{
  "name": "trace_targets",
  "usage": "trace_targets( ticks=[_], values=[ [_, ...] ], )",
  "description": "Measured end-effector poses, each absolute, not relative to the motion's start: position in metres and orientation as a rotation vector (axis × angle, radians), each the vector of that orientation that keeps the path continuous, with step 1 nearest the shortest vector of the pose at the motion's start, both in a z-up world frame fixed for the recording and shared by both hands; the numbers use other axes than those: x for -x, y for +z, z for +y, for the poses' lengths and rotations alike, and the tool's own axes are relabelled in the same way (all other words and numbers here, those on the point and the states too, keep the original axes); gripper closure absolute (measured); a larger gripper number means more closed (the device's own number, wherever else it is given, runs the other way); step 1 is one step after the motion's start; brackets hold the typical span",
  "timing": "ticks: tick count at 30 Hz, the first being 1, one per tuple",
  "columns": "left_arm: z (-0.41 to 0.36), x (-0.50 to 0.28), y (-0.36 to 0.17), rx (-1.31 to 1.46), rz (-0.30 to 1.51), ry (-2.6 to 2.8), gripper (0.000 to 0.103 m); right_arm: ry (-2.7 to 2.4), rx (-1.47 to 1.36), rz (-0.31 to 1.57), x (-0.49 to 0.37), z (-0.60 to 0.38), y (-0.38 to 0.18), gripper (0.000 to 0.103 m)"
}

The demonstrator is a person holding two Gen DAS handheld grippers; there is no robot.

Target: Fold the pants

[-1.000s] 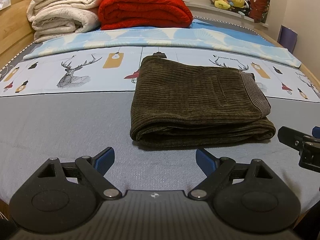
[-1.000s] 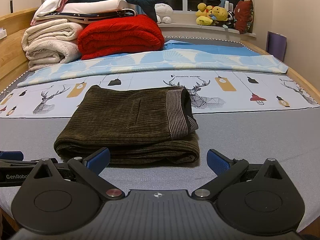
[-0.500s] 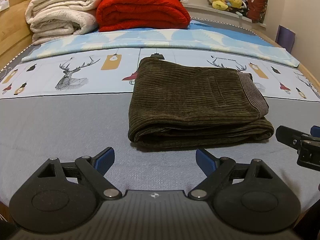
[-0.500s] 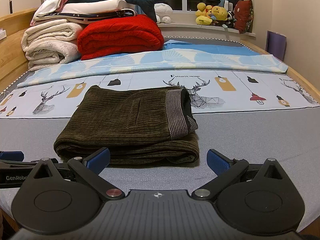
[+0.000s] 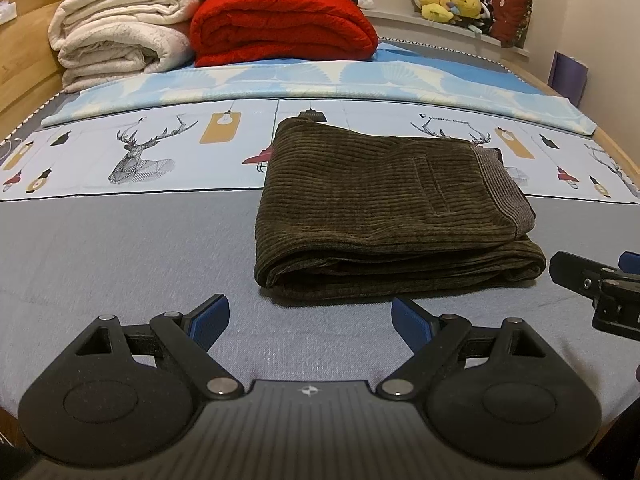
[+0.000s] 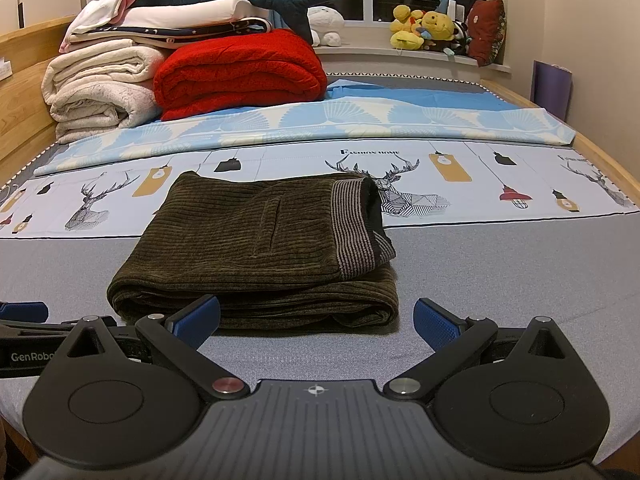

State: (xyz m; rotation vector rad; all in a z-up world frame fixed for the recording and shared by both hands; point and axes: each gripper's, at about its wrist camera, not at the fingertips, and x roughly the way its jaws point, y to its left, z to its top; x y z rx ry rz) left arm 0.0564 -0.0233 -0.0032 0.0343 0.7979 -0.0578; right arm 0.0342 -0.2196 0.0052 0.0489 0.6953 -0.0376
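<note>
Your left gripper [image 6: 24, 312] shows in the right wrist view only as a blue pad and a black bar cut off by the left border. Your right gripper [image 5: 600, 284] is likewise cropped at the right border of the left wrist view, so its jaw gap cannot be read there. The pants [image 5: 384, 216] hide their own inner layers. Plush toys [image 6: 424, 26] beyond the bed's far edge are too small to identify.
</note>
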Motion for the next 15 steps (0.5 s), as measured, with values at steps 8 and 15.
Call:
trace_targets(
  ticks=[8,15],
  values=[
    [-0.0225,-0.0567,-0.0036,-0.033,0.796,-0.063,0.012,-0.045,-0.052,0.7,-0.0368,-0.2175,0.005,0.001],
    [-0.0249,-0.0554,-0.004,-0.041,0.785,-0.074,0.011,-0.052,-0.061,0.699,-0.0379,-0.2141,0.0052,0.001]
  ],
)
